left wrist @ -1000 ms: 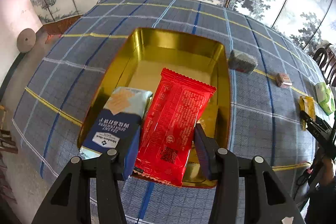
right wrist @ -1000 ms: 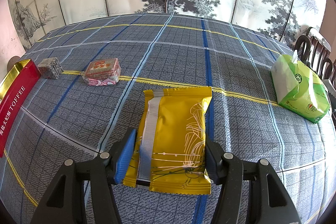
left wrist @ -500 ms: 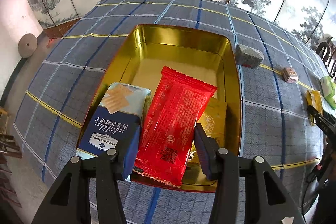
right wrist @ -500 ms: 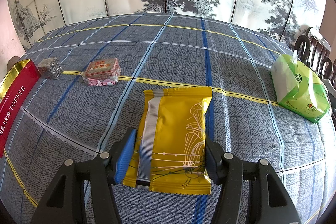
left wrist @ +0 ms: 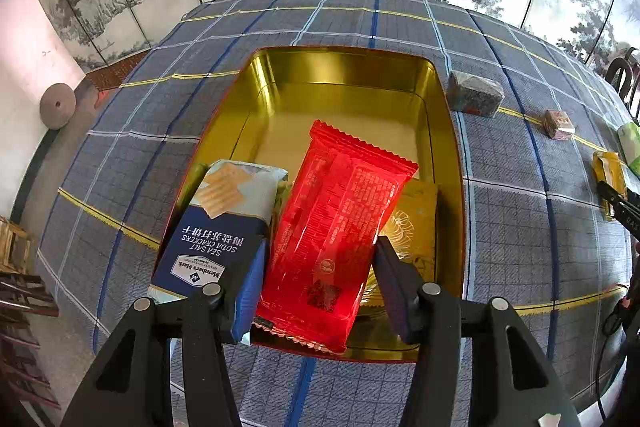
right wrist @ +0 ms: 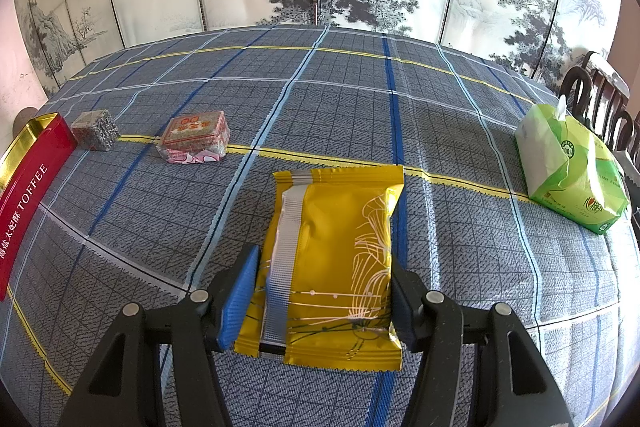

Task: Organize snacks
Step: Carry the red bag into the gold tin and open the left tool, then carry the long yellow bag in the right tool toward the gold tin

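1. Left wrist view: the red snack packet (left wrist: pixel 340 239) sits lower centre of the frame, pinched between the two fingers of the left gripper (left wrist: pixel 318 279), which is closed on its lower sides. It hangs over the near half of the gold tin (left wrist: pixel 348 67).
2. Compared with a second ago, more of the tin's right side shows, and a yellow packet lying in the tin (left wrist: pixel 414 223) is now plainly visible to the right of the red one, partly under it.
3. A blue soda-cracker pack (left wrist: pixel 218 227) leans inside the tin at lower left, just beside the red packet, as before.
4. On the plaid tablecloth (left wrist: pixel 140 131) at upper right lie a grey cube (left wrist: pixel 474 99) and a small wrapped block (left wrist: pixel 558 123), well apart from the tin.
5. Right wrist view: nothing has shifted. The right gripper (right wrist: pixel 320 301) clasps a yellow packet (right wrist: pixel 332 267) at lower centre, flat against the cloth.
6. A green tissue pack (right wrist: pixel 568 167) rests at the right edge; the tin's red wall (right wrist: pixel 24 203) shows at the left edge.
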`<state>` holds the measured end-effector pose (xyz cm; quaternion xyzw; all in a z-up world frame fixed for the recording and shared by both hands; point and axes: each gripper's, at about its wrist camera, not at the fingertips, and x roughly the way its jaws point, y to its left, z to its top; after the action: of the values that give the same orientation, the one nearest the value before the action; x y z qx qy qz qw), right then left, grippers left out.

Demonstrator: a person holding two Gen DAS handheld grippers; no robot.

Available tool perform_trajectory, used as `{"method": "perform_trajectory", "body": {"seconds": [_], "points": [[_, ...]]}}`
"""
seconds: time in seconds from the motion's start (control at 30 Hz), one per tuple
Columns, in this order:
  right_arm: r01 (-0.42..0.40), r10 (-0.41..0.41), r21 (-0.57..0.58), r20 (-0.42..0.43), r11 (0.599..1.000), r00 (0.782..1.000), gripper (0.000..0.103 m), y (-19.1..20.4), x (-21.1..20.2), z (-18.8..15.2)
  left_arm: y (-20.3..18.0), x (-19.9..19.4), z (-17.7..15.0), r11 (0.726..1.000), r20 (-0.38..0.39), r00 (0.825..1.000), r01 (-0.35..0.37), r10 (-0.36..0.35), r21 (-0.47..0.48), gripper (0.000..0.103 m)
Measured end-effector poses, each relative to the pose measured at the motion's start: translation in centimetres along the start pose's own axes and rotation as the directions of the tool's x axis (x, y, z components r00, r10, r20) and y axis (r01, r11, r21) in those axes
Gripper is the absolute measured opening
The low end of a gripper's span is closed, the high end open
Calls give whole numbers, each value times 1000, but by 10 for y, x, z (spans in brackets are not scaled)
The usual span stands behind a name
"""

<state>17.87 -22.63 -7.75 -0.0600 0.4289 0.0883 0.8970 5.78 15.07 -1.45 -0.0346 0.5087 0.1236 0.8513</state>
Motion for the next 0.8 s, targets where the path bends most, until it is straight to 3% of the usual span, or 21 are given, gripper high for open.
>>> {"method": "perform_trajectory", "body": {"seconds": [0.37,0.8], "points": [[0,0,0,0,1000,1000,60,0,0,0,2,0,-2,999,-12,999,31,-31,-16,53],[12,-12,7,1,1000,1000,59,-2,0,-1,10,-22,1,997,56,996,66,-65,-30,62]]}}
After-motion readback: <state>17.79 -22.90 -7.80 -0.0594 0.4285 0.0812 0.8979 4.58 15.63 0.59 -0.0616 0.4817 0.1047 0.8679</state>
